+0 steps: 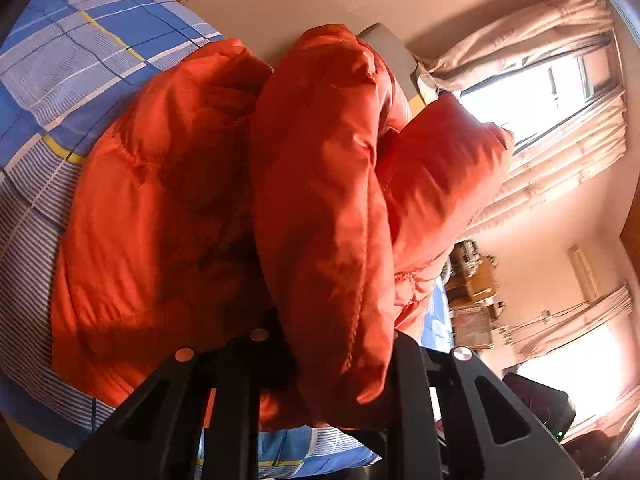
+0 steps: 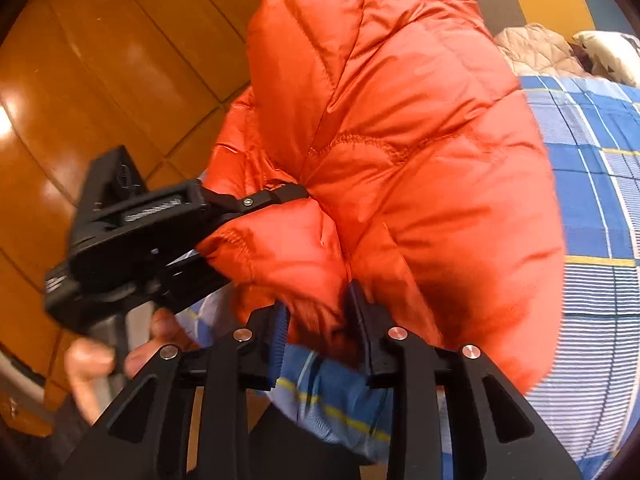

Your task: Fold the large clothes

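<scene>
An orange puffy jacket (image 1: 320, 180) lies bunched on a bed with a blue plaid sheet (image 1: 80, 60). In the left wrist view a thick fold of it fills the gap of my left gripper (image 1: 332, 360) and hides the fingertips. The right wrist view shows the same jacket (image 2: 400, 140) with my left gripper (image 2: 260, 220) clamped on a roll at its left edge, held by a person's hand (image 2: 92, 360). My right gripper (image 2: 320, 320) has a lower fold of the jacket packed between its fingers, just above the sheet (image 2: 600, 200).
The wooden floor (image 2: 100, 60) runs along the bed's left side. A beige quilt (image 2: 540, 48) and a pillow (image 2: 608, 52) lie at the far end. Curtains and a bright window (image 1: 540, 92) stand beyond the bed, with shelves and clutter (image 1: 476, 280) against the wall.
</scene>
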Demonstrator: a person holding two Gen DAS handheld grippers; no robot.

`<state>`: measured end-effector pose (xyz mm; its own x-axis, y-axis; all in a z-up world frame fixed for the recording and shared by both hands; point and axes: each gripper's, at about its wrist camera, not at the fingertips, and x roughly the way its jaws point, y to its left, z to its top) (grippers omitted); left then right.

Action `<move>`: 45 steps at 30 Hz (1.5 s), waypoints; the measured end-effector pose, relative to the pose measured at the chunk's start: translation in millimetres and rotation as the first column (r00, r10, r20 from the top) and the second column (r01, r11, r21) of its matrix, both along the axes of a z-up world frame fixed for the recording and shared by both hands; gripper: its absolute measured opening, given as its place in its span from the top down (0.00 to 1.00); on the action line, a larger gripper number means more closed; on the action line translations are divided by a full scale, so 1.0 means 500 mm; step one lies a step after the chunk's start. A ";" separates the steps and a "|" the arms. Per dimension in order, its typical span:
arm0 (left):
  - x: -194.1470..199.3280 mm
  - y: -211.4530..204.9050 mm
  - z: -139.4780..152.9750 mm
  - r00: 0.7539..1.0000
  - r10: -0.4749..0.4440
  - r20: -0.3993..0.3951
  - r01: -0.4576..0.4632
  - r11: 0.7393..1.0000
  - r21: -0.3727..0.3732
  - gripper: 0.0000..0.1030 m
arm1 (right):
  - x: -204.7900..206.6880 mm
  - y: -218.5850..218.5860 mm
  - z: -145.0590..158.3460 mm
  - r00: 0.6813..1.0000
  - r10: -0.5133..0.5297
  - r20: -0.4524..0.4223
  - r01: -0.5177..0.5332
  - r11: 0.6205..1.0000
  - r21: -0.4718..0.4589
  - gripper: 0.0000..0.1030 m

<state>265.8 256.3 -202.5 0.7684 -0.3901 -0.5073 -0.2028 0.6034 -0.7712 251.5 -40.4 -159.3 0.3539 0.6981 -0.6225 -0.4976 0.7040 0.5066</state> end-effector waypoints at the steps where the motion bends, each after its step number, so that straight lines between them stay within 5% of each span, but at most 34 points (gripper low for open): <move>1: -0.006 0.004 0.001 1.000 0.004 0.004 -0.004 1.000 0.005 0.84 | -0.004 -0.010 0.006 1.000 -0.008 0.002 0.008 1.000 0.017 0.66; 6: -0.022 0.034 -0.022 1.000 0.026 -0.005 -0.026 0.999 -0.037 0.84 | 0.015 -0.079 0.046 0.987 -0.157 0.025 0.154 0.983 0.103 0.62; 8: -0.027 0.044 -0.033 0.999 0.036 -0.013 -0.037 0.998 -0.053 0.84 | 0.029 -0.065 0.025 0.984 -0.178 0.006 0.178 0.982 0.063 0.62; 13: -0.031 0.054 -0.062 0.998 0.056 -0.037 -0.057 0.998 -0.032 0.84 | 0.050 0.009 -0.054 0.979 -0.202 -0.037 0.202 0.979 -0.017 0.62; 19: -0.038 0.048 -0.056 0.994 0.082 -0.069 -0.078 0.995 0.056 0.84 | 0.050 -0.018 -0.013 0.984 -0.167 -0.055 0.169 0.985 0.030 0.62; 22: -0.050 0.038 -0.043 0.990 0.116 -0.083 -0.107 0.988 0.108 0.81 | 0.044 -0.086 0.009 0.971 -0.232 -0.053 0.237 0.967 0.096 0.41; 24: -0.056 0.025 -0.032 0.984 0.150 -0.092 -0.135 0.980 0.147 0.79 | 0.060 -0.113 0.004 0.953 -0.295 -0.069 0.301 0.949 0.096 0.18; 29: -0.078 0.002 -0.009 0.967 0.234 -0.099 -0.201 0.943 0.263 0.75 | 0.122 -0.133 -0.049 0.935 -0.299 -0.193 0.329 0.932 0.152 0.14; 36: -0.102 0.001 -0.006 0.964 0.245 -0.102 -0.206 0.933 0.295 0.71 | 0.193 -0.117 -0.115 0.936 -0.208 -0.285 0.279 0.930 0.238 0.05; 42: -0.095 0.031 -0.022 0.966 0.231 -0.113 -0.197 0.948 0.250 0.64 | 0.229 -0.064 -0.130 0.955 -0.085 -0.286 0.169 0.943 0.285 0.06; 45: -0.094 0.054 -0.049 0.972 0.208 -0.111 -0.187 0.967 0.173 0.63 | 0.241 -0.047 -0.132 0.957 -0.065 -0.281 0.150 0.944 0.293 0.23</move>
<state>218.8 283.1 -226.8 0.7474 -0.1426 -0.6489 -0.4203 0.6550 -0.6280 372.2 -64.1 -225.5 0.2903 0.8369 -0.4641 -0.2458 0.5339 0.8090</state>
